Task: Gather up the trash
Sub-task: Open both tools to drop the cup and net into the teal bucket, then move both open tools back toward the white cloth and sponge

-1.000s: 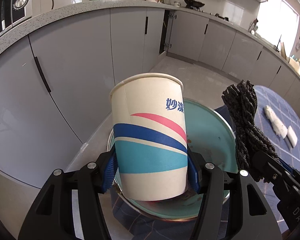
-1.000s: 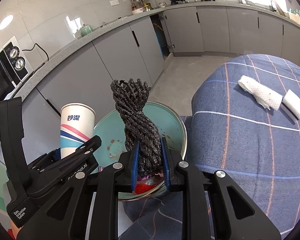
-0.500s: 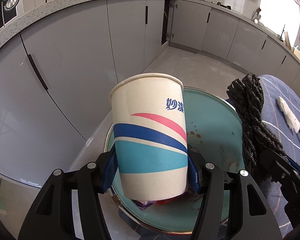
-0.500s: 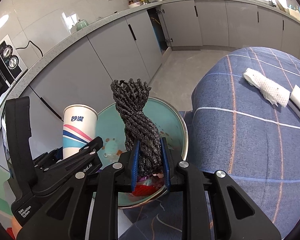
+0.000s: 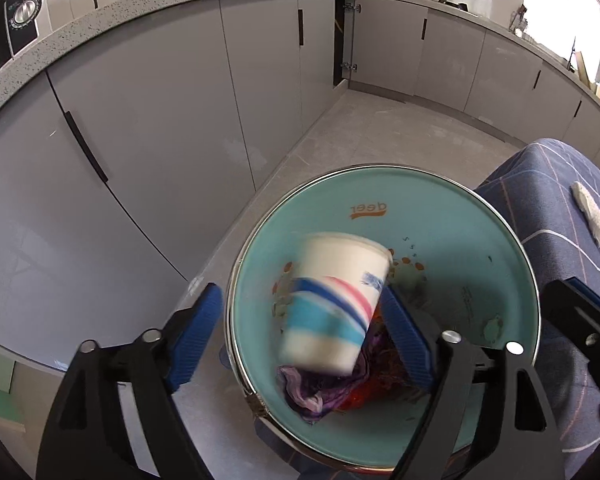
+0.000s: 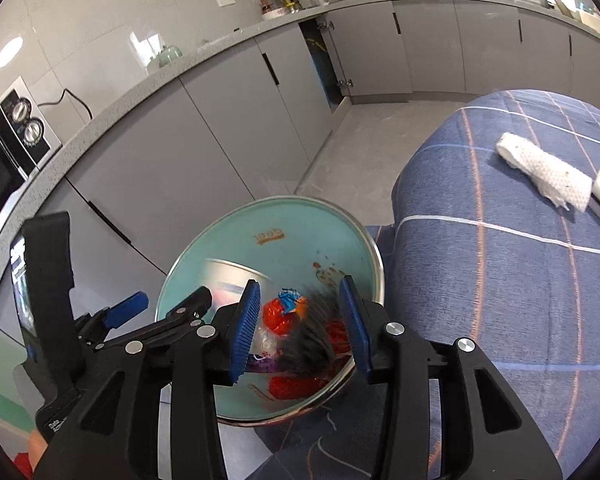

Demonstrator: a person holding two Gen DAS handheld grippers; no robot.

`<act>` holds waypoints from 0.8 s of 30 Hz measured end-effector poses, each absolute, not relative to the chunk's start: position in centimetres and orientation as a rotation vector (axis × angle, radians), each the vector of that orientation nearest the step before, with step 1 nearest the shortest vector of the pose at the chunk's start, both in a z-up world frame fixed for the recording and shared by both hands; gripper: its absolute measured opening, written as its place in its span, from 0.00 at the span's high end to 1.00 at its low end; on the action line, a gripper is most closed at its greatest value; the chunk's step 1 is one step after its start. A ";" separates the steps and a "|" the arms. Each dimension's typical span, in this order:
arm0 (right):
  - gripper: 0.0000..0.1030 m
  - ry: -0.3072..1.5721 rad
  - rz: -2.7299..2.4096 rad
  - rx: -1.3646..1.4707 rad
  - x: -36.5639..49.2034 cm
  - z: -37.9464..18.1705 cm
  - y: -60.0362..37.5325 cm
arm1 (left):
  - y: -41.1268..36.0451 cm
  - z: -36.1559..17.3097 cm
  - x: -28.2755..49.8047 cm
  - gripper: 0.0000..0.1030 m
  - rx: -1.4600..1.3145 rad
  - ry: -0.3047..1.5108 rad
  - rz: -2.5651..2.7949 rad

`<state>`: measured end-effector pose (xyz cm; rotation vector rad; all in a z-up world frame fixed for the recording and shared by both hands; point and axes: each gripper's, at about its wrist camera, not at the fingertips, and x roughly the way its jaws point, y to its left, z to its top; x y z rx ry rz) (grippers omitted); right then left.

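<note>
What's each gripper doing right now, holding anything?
Left gripper: opening, paper cup released, dropping into bin.
Right gripper: opening, black mesh bundle falling free.

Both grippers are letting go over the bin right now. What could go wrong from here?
1. The paper cup is tipping inside the teal bin beside the left gripper, whose jaws are opening; it may clip a pad.
2. The black mesh bundle is blurred between the right gripper's opening jaws near the rim; it might snag or spill out.
</note>
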<state>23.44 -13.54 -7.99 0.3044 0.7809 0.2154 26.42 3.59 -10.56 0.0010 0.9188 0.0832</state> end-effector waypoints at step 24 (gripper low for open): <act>0.37 0.670 0.095 0.347 17.8 -5.2 -19.8 | -0.9 -7.4 22.1 0.06 -0.005 0.861 0.049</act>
